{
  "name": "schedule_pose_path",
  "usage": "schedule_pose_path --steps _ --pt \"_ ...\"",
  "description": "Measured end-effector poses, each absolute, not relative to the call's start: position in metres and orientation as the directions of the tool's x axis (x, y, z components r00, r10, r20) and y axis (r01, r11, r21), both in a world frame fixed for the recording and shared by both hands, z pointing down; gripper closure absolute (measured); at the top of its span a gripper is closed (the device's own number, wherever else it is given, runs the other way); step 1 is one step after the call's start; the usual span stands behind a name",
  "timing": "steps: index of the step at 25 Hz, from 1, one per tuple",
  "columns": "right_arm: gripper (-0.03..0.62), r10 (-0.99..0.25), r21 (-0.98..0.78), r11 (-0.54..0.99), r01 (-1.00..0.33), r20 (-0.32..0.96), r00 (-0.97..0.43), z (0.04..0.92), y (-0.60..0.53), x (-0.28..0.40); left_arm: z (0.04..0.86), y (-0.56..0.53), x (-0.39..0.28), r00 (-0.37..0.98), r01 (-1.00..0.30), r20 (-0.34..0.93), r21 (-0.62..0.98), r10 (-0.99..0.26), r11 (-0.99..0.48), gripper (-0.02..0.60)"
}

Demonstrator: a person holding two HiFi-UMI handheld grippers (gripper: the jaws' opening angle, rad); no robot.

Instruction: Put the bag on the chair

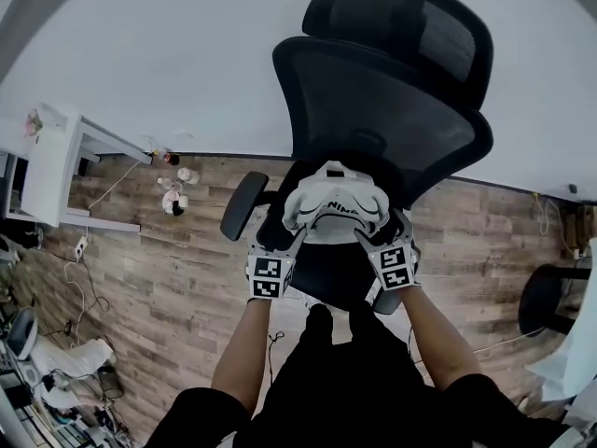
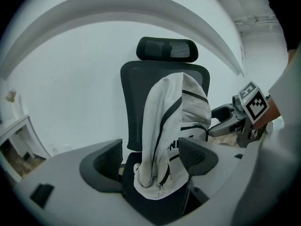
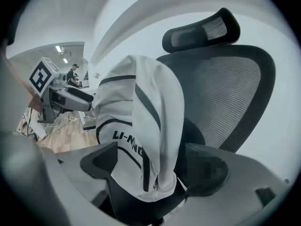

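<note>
A white bag (image 1: pixel 334 202) with black trim and lettering stands upright on the seat of a black mesh office chair (image 1: pixel 373 91), leaning against its backrest. My left gripper (image 1: pixel 291 239) is at the bag's left side and my right gripper (image 1: pixel 375 239) at its right side. In the left gripper view the bag (image 2: pixel 171 126) rises between the spread fingers (image 2: pixel 106 161), and a gap shows beside the left pad. In the right gripper view the bag (image 3: pixel 141 117) likewise stands between wide fingers (image 3: pixel 101 161). Both grippers are open and neither pinches the fabric.
The chair stands on a wood floor against a white wall. A white desk (image 1: pixel 56 157) is at the left, with small items (image 1: pixel 175 189) and cables (image 1: pixel 84 269) on the floor near it. Another dark chair (image 1: pixel 546 297) sits at the right edge.
</note>
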State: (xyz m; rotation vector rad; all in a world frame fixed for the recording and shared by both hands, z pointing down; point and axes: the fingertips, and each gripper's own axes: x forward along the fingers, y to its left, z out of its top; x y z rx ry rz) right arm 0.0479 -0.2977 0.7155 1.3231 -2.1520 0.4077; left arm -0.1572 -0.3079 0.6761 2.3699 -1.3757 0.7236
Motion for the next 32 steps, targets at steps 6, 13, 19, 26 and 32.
schedule_pose_path --steps 6,13,19,26,32 --pt "0.172 -0.751 0.028 0.475 -0.88 0.534 -0.388 0.664 -0.286 0.045 0.635 -0.295 -0.146 0.458 -0.852 0.507 0.016 -0.73 -0.523 0.21" --pt "0.172 -0.8 -0.001 0.486 -0.874 0.402 -0.446 0.596 -0.284 0.048 0.577 -0.287 -0.137 0.515 -0.844 0.4 0.083 -0.758 -0.529 0.21" --pt "0.172 -0.81 -0.006 0.525 -0.851 0.304 -0.502 0.546 -0.282 0.049 0.526 -0.283 -0.117 0.553 -0.818 0.316 0.034 -0.771 -0.574 0.21" --pt "0.174 -0.801 -0.045 0.578 -0.815 0.16 -0.577 0.488 -0.284 0.045 0.487 -0.28 -0.104 0.579 -0.799 0.249 -0.017 -0.776 -0.601 0.212" --pt "0.482 -0.869 0.068 0.495 -0.866 0.049 -0.492 0.452 -0.278 0.068 0.465 -0.277 -0.105 0.578 -0.808 0.187 -0.009 -0.794 -0.59 0.304"
